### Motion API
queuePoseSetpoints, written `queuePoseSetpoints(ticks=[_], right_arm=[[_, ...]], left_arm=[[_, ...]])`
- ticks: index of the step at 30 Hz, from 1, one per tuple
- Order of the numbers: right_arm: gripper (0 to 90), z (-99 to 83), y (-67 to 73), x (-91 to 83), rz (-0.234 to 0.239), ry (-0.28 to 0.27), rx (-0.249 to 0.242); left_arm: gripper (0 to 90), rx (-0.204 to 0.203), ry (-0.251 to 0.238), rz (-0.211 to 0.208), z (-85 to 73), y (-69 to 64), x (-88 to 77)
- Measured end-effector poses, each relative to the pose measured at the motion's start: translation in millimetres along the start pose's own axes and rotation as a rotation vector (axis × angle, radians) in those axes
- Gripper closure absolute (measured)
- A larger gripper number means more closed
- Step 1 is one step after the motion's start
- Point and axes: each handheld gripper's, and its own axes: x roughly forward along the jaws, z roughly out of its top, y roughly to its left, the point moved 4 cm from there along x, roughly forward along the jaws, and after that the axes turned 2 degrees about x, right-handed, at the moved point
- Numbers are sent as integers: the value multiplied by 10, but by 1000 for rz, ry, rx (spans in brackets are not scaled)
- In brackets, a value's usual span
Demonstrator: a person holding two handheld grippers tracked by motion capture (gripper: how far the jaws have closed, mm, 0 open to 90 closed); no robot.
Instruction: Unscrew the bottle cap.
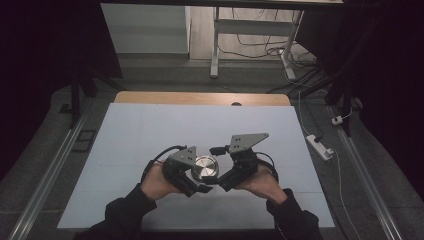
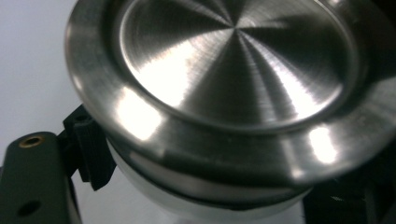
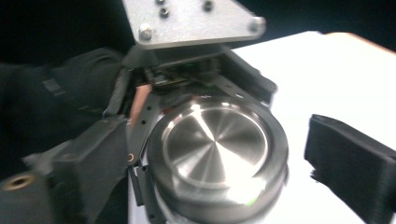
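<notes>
We see the left tool [image 1: 196,184] clamped on the steel jar [image 1: 205,167], held just above the white bench [image 1: 150,130]. Right tool [image 1: 223,172] sits beside the jar, jaws parted, not pressing it.

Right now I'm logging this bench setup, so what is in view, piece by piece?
Metal lid: one, brushed silver, on a pale jar between the two grippers, near edge of the mat.
Mat: one, pale blue-white, covering the table.
Table: one, wood edge showing at the far side.
Power strip: one, white, on the floor at right.
Left gripper: one, black with grey plate, shut on the jar below the lid.
Right gripper: one, black with grey plate, jaws open beside the lid.
</notes>
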Motion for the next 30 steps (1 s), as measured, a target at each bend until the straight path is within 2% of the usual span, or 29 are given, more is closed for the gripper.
queuePoseSetpoints(ticks=[4,5,8,10,14,17,19,21,24,25,27,30], right_arm=[[83,-19,-20,71,-172,15,22],[89,-27,-24,101,-200,13,35],[135,-49,-4,182,-223,1,59],[171,-62,19,218,-244,1,36],[191,-53,58,226,-263,-5,-5],[193,-51,59,209,-229,6,-15],[193,-59,52,192,-191,21,-31],[193,-66,38,163,-125,28,-38],[193,-82,4,104,-30,40,-45],[193,-91,-13,88,12,37,-33],[193,-107,-36,49,65,20,-37],[191,-112,-31,38,73,29,-57]], left_arm=[[150,-52,0,62,-20,56,-1],[150,-63,1,78,-16,55,7],[150,-63,22,113,-8,53,23],[150,-70,29,123,0,44,31],[150,-61,32,110,6,32,26],[150,-51,35,83,10,17,31],[150,-36,31,41,3,2,36],[150,-20,20,1,1,-16,41],[150,19,10,-25,29,-66,53],[150,14,6,-38,39,-82,57],[150,18,-2,-51,52,-95,65],[150,29,2,-55,51,-103,73]])
